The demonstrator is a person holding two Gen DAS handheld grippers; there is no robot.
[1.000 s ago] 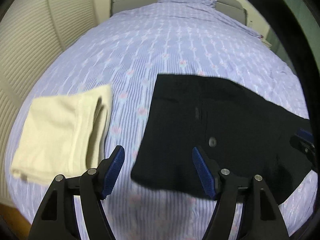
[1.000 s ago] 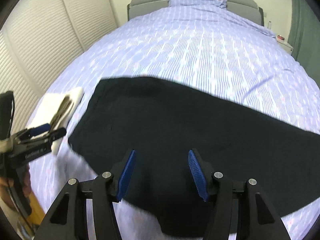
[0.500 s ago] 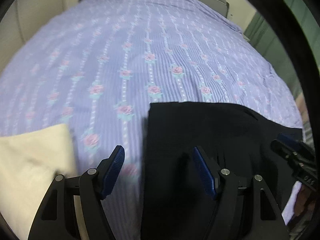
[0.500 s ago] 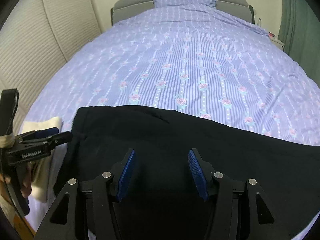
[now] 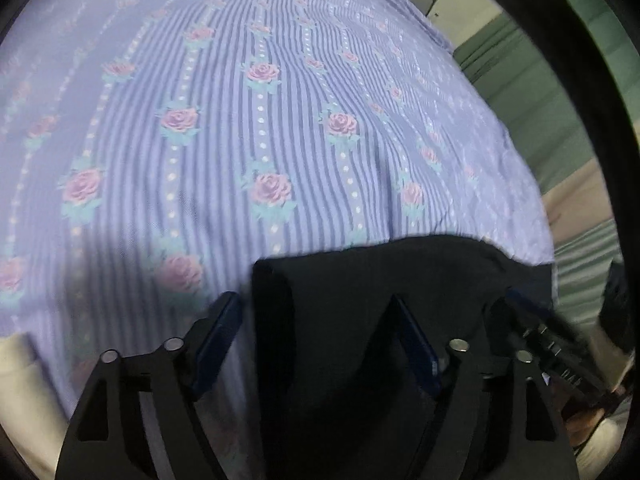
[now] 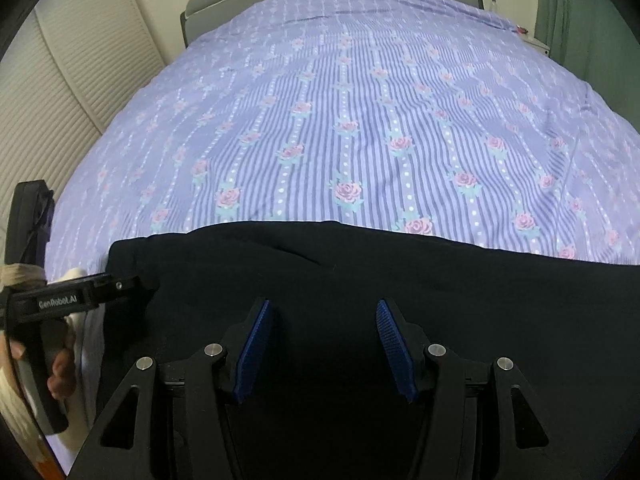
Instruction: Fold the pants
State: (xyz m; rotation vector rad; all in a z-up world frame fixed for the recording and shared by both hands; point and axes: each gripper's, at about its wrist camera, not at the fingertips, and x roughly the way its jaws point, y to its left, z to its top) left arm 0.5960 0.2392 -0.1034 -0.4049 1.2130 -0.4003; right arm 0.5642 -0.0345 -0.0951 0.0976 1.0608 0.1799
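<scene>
Now both cameras sit lower and closer to the bed than a second ago, and the cream towel has slid to the left edge of the left view. The left gripper has its fingers apart over the left edge of the black pants, not gripping. The right gripper, fingers apart, hovers over the pants, which lie along the bed's near edge. Beyond them, striped bedspread runs to the headboard.
</scene>
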